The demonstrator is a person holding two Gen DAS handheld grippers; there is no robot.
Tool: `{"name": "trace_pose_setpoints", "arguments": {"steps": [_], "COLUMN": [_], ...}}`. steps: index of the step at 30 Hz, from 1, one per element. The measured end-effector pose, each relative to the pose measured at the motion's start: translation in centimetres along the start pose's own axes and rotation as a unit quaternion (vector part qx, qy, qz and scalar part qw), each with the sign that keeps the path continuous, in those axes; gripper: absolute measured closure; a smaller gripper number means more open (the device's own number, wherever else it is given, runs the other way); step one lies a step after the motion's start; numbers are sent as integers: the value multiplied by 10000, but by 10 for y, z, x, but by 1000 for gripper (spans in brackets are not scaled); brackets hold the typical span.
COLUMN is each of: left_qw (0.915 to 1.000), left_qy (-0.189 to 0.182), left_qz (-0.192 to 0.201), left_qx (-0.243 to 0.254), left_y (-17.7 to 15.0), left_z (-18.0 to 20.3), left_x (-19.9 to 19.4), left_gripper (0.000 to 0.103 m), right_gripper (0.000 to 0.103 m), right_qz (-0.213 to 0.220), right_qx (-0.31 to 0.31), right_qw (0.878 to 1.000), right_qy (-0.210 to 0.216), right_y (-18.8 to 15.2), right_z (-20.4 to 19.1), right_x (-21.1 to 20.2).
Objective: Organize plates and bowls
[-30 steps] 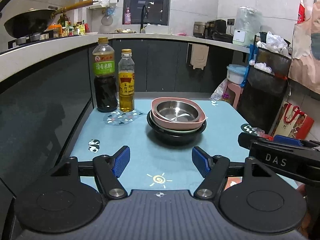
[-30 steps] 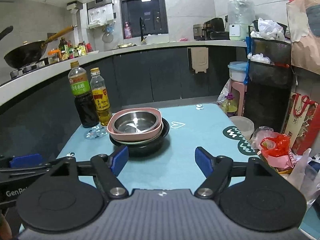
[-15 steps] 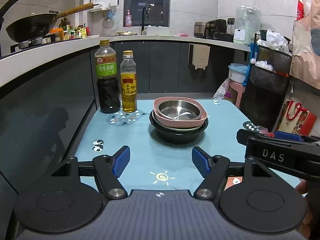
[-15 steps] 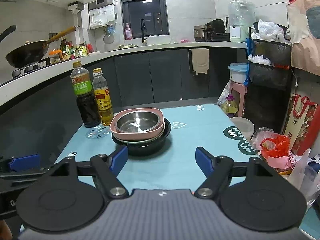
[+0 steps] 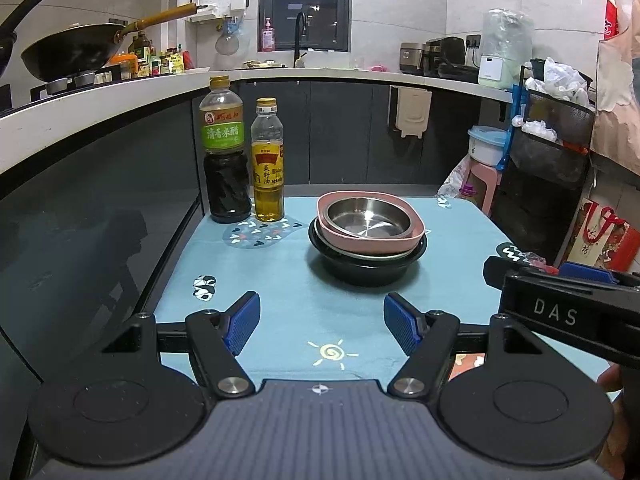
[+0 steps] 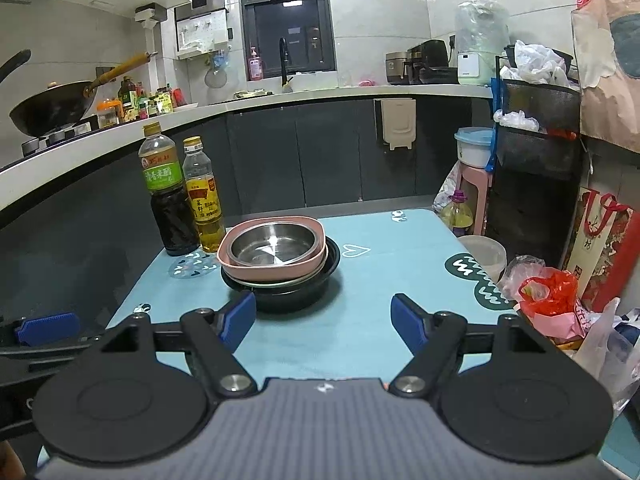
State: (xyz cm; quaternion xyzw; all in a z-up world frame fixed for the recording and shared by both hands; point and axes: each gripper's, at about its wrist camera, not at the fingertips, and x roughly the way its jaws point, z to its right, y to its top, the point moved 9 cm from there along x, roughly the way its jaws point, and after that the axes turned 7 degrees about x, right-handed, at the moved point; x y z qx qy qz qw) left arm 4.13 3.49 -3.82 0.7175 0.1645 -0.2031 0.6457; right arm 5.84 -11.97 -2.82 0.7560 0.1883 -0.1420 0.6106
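Both the left claw (image 5: pixel 322 322) and right claw (image 6: pixel 323 322) are held wide and empty, drawn back since earlier from the stacked steel, pink and black bowls (image 5: pixel 368 236) mid-surface.

We only see the rims of the dishes stacked under the pink bowl (image 5: pixel 370 236), so we can't count them. The right gripper (image 5: pixel 560 300) runs off the frame at 3 o'clock in the left view; the left one (image 6: pixel 44 326) is cut at 9 o'clock in the right view. The jars by the wok (image 6: pixel 48 106) are too small to read.
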Motion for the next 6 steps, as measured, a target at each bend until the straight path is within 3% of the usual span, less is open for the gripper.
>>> {"name": "trace_pose_setpoints", "arguments": {"steps": [6], "left_qw": [10000], "left_qy": [27], "left_qz": [6], "left_qx": [-10], "left_y": [1], "left_z": [2], "left_x": [0], "left_gripper": [37], "right_gripper": [37], "right_qz": [2], "right_qx": [0], "right_qw": [10000], "right_qy": [9], "right_y": [1], "right_z": [1], "right_x": [1]}}
